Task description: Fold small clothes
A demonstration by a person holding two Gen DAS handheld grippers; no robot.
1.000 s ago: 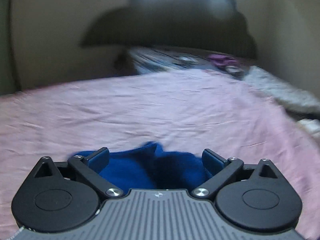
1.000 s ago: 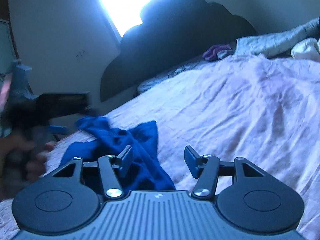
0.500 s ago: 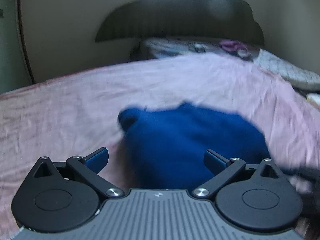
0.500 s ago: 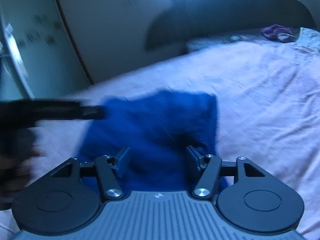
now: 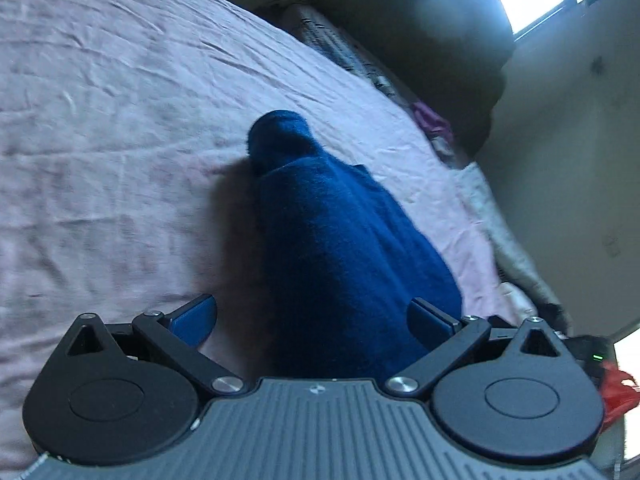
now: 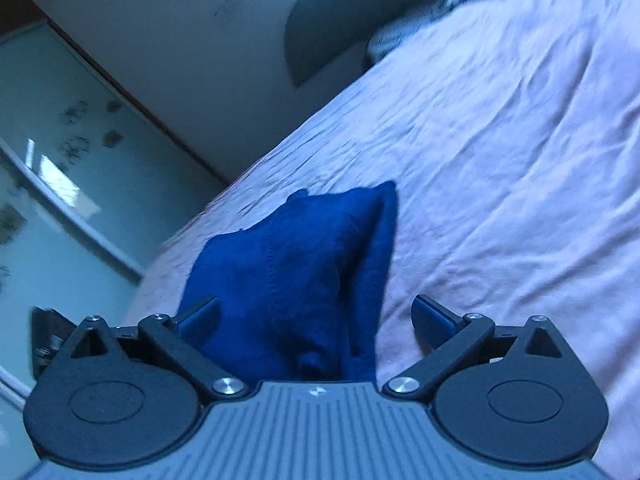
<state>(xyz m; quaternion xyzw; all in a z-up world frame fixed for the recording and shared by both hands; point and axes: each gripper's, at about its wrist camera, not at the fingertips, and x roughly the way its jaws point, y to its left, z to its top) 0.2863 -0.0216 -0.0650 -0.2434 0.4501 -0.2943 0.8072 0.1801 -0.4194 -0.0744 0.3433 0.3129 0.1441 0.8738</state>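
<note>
My left gripper (image 5: 312,314) stands wide apart; the blue garment (image 5: 340,240) lies ahead of it on the pink bedsheet (image 5: 120,120), between the fingers but unpressed. My right gripper (image 6: 316,316) is opening its jaws, the garment (image 6: 304,272) ahead, nearer its left finger, unclamped.

Readable text: none — you'll find no words, brands or numbers here.
Wall (image 6: 224,8) marks: faint scribble — illegible.

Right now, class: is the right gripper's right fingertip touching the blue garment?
Apart. In the right wrist view, the right gripper is opening, and pink bedsheet shows between its right fingertip and the blue garment.
</note>
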